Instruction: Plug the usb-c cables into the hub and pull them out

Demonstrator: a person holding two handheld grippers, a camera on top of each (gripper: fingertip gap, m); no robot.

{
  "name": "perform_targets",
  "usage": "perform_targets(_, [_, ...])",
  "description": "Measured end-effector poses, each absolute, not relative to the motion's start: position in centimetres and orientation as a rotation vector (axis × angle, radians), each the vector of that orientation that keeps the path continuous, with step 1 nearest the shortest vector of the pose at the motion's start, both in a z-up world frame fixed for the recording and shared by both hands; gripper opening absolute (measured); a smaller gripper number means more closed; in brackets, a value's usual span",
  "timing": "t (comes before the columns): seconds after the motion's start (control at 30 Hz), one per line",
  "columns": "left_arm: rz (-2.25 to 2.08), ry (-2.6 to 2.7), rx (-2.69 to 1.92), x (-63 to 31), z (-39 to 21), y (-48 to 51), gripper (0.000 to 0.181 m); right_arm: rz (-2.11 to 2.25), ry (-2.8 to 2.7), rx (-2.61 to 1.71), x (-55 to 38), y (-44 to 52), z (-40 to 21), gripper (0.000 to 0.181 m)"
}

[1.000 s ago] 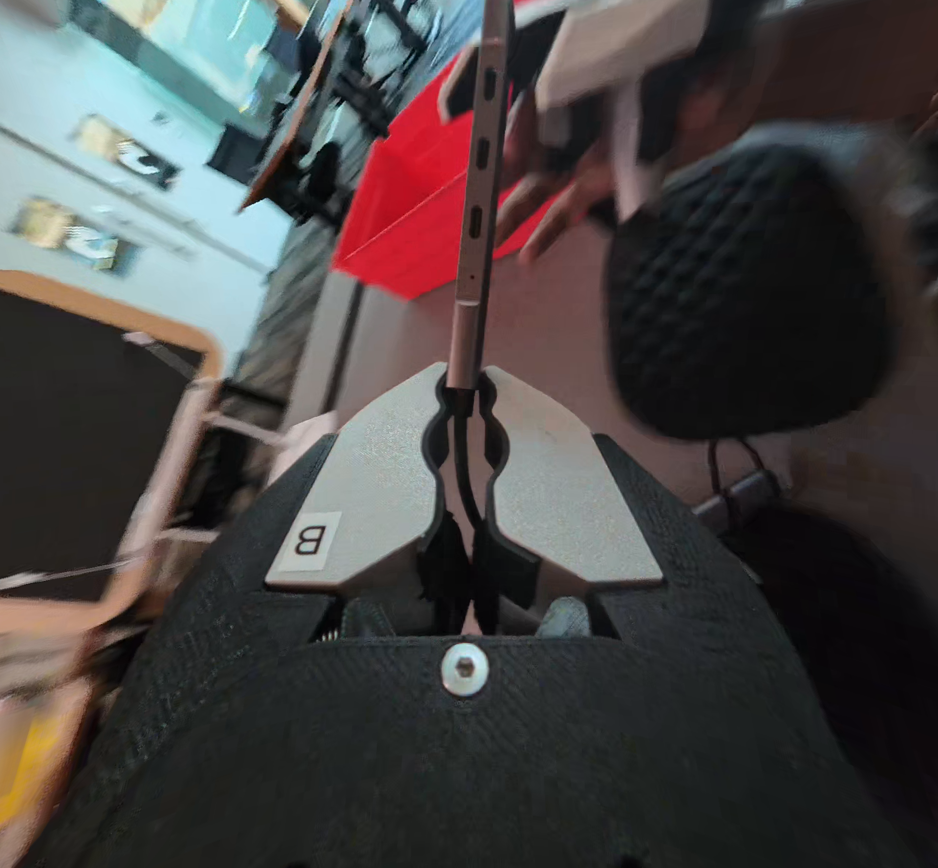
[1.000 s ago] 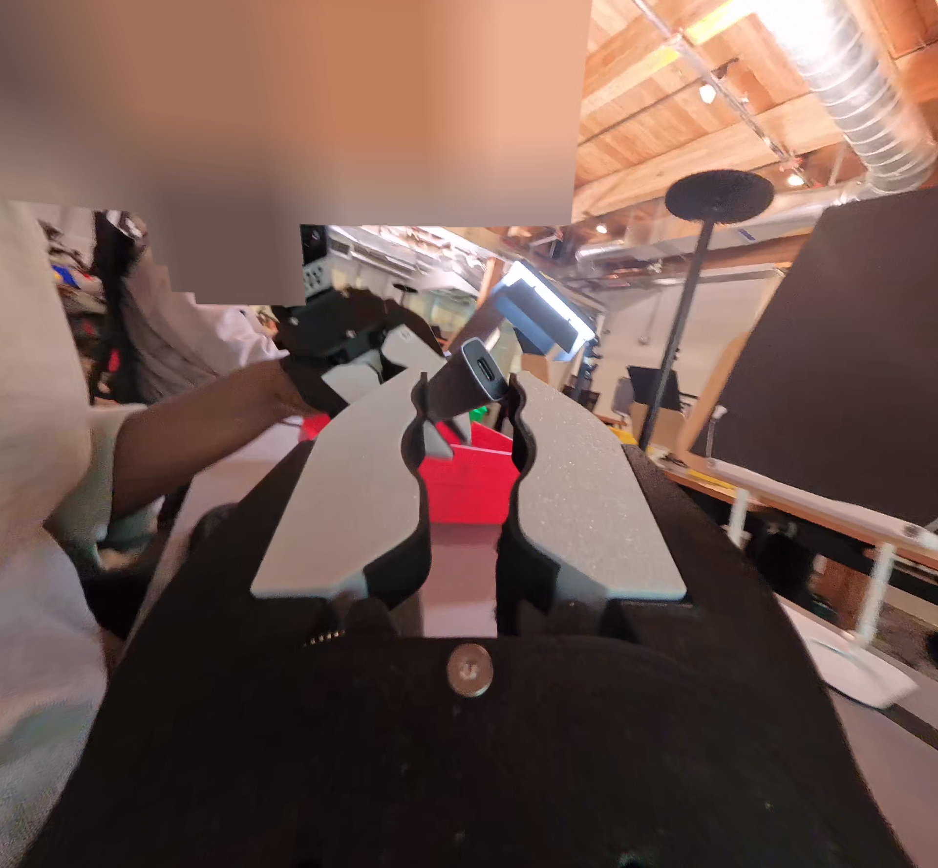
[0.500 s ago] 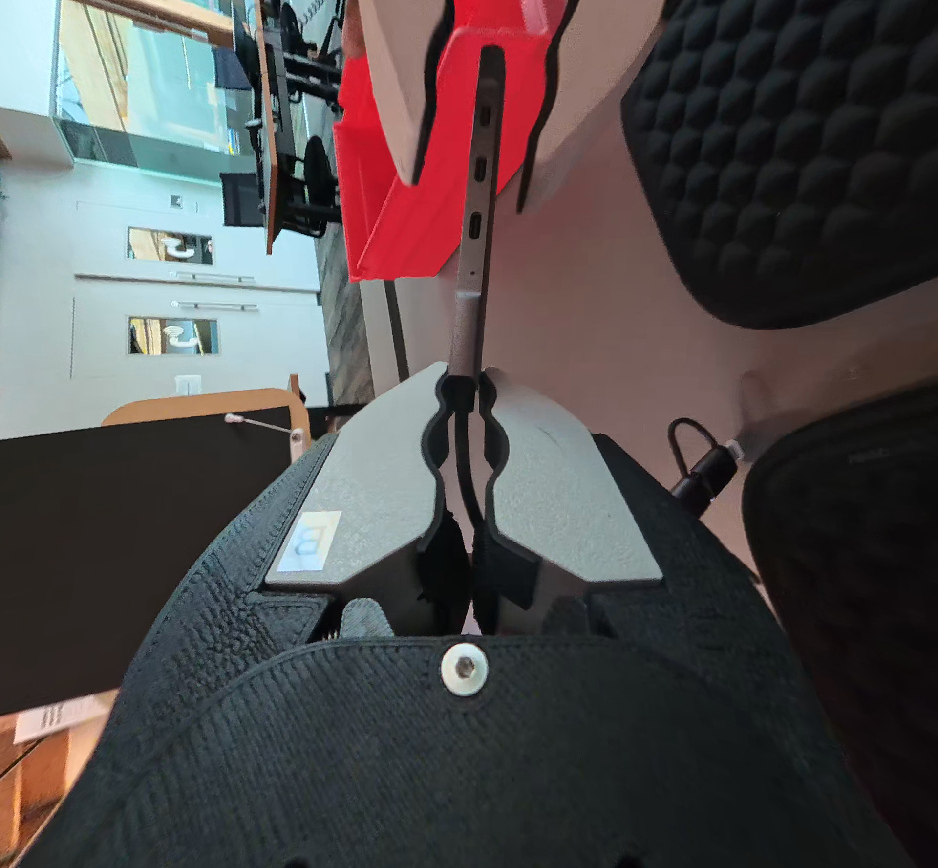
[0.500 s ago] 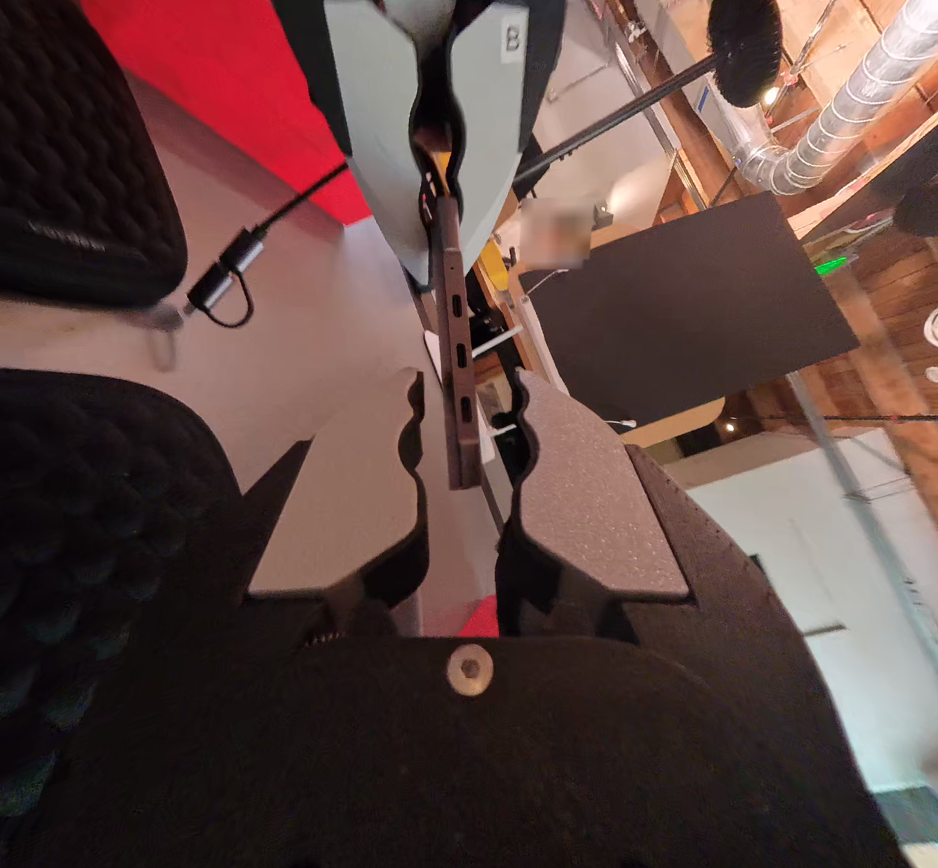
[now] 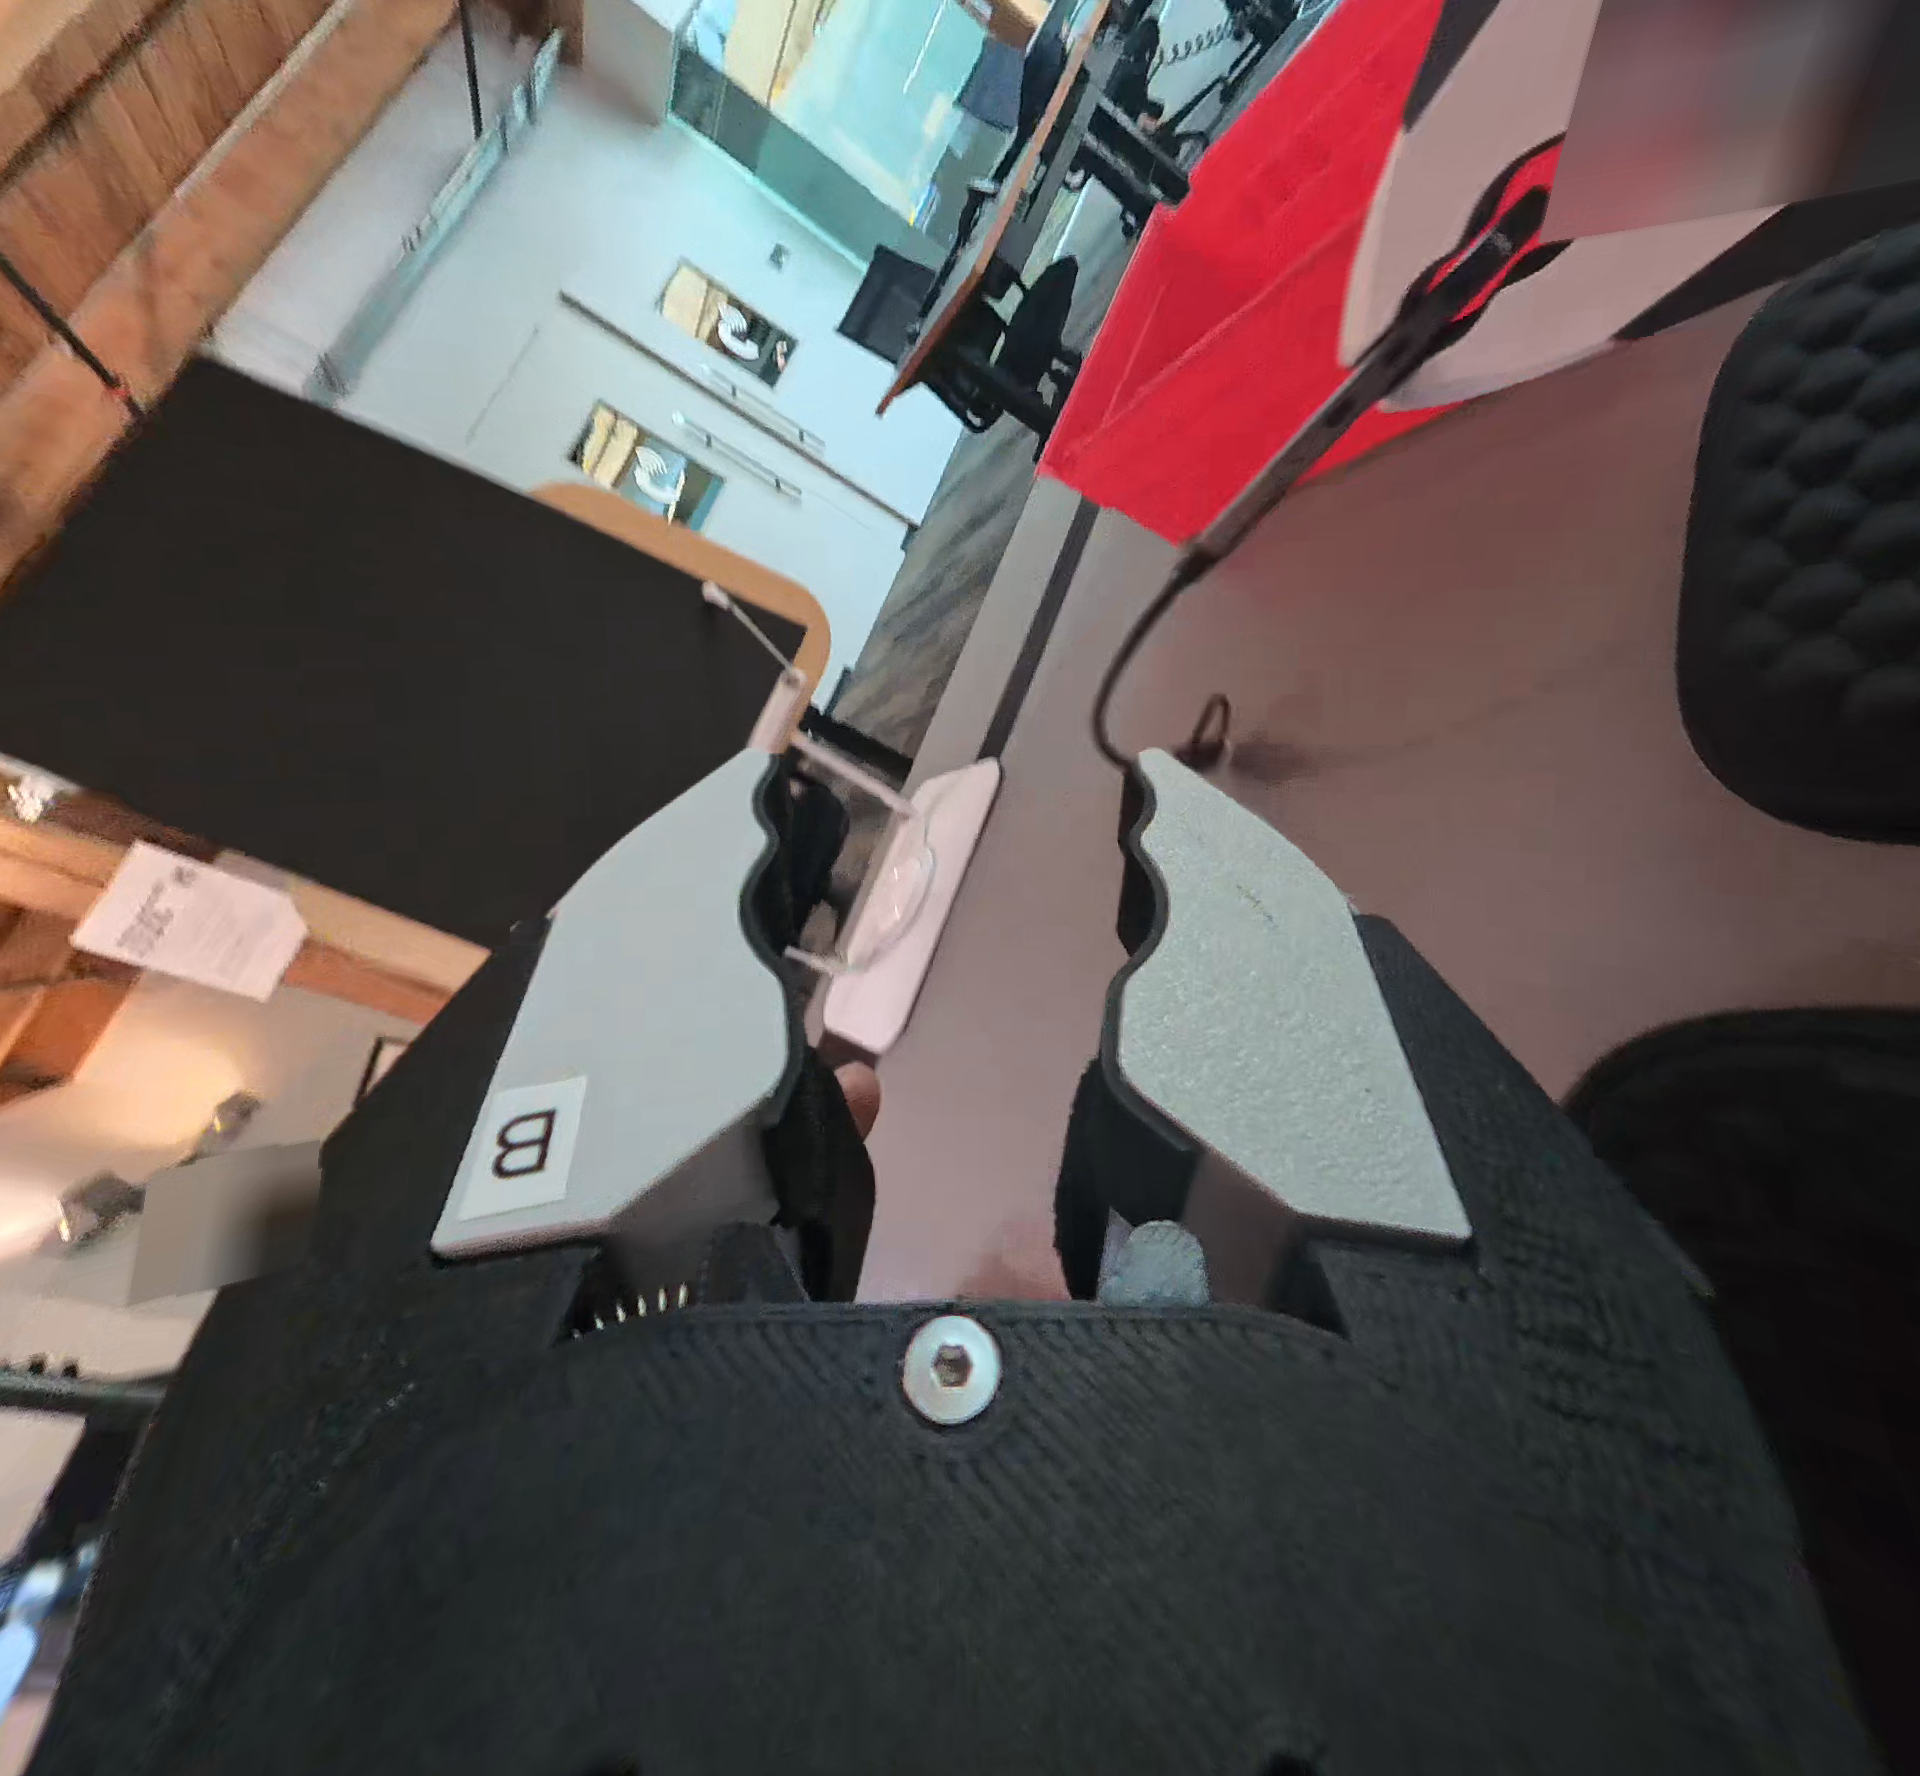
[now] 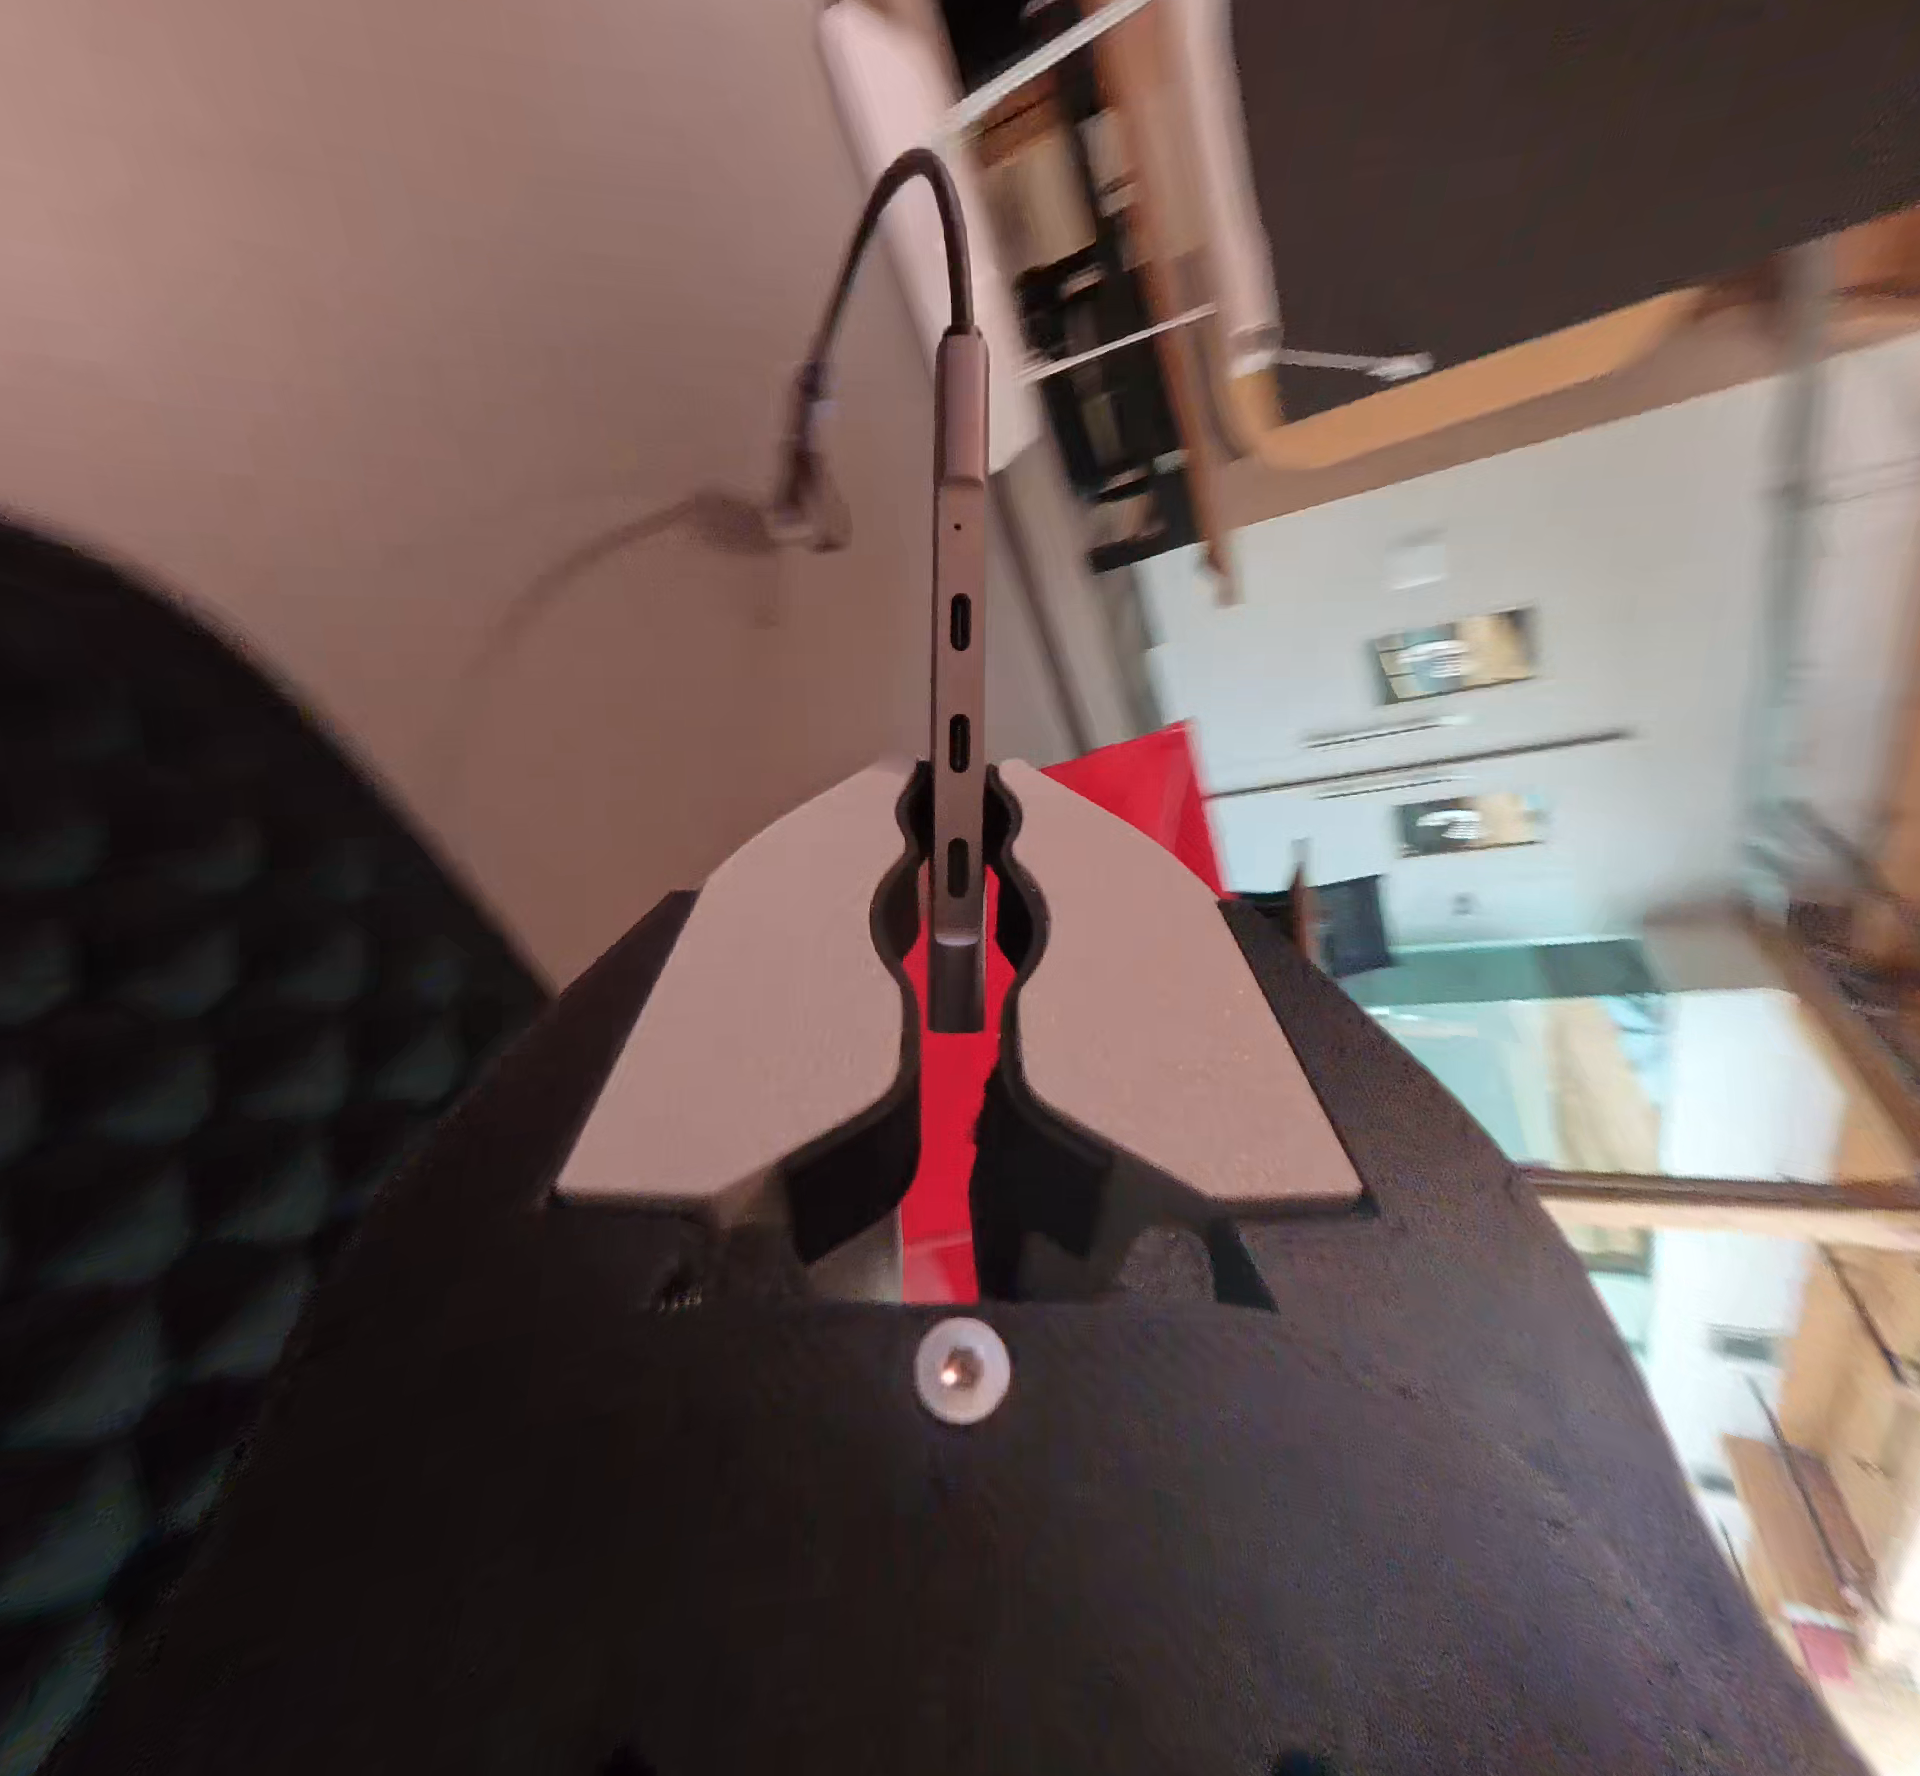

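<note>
The hub (image 6: pixel 961 646) is a thin grey bar with three ports along its edge. My right gripper (image 6: pixel 958 770) is shut on its near end and holds it above the table. The hub's short black cable (image 6: pixel 935 199) curves off the far end down to a plug (image 6: pixel 805 469). My left gripper (image 5: pixel 956 770) is open and empty, low over the table. In the left wrist view the right gripper (image 5: pixel 1397 355) holds the hub (image 5: pixel 1340 417) at the upper right, and the cable (image 5: pixel 1127 646) hangs to just above my right fingertip.
A red bin (image 5: pixel 1247 272) stands at the back of the brown table (image 5: pixel 1403 791). Two black quilted pads (image 5: pixel 1829 531) (image 5: pixel 1766 1207) lie on the right. A white base (image 5: pixel 914 895) sits at the table's left edge, with a black panel (image 5: pixel 312 635) beyond it.
The hub has passed from my left gripper to my right. The right gripper closed on the hub's free end, the left gripper opened and drew back, and both views swung round.
</note>
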State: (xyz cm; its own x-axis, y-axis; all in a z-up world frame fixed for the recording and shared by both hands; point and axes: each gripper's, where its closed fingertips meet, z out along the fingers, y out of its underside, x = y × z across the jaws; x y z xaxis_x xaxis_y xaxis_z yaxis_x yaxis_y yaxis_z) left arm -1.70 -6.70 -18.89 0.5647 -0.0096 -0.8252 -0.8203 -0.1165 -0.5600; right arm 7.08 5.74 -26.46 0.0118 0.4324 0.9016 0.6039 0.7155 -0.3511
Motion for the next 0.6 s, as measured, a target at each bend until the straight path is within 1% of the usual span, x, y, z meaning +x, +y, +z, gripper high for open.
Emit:
perform_targets(0.13, [0.831,0.646,-1.646,-3.8,-20.6,-9.9,0.058,-0.271,-2.031,-0.876,9.2,4.4,-32.4,0.009])
perform_targets(0.2, [0.841,0.595,-1.671,-4.9,-21.0,-11.5,0.057,-0.263,-2.129,-0.928,10.0,3.8,-33.9,0.011])
perform_targets(0.33, [0.842,0.518,-1.665,-6.7,-19.9,-13.6,0.056,-0.124,-2.208,-0.997,10.9,2.1,-34.1,0.011])
perform_targets(0.47, [0.838,0.491,-1.643,-7.4,-19.3,-14.9,0.055,0.045,-2.282,-1.171,12.6,0.4,-34.5,0.015])
perform_targets(0.57, [0.863,0.483,-1.66,-8.0,-19.5,-15.5,0.054,0.05,-2.277,-1.122,12.4,0.5,-34.4,0.018])
perform_targets(0.6, [0.863,0.477,-1.663,-8.2,-19.5,-15.6,0.054,0.055,-2.263,-1.104,12.3,0.5,-34.2,0.023])
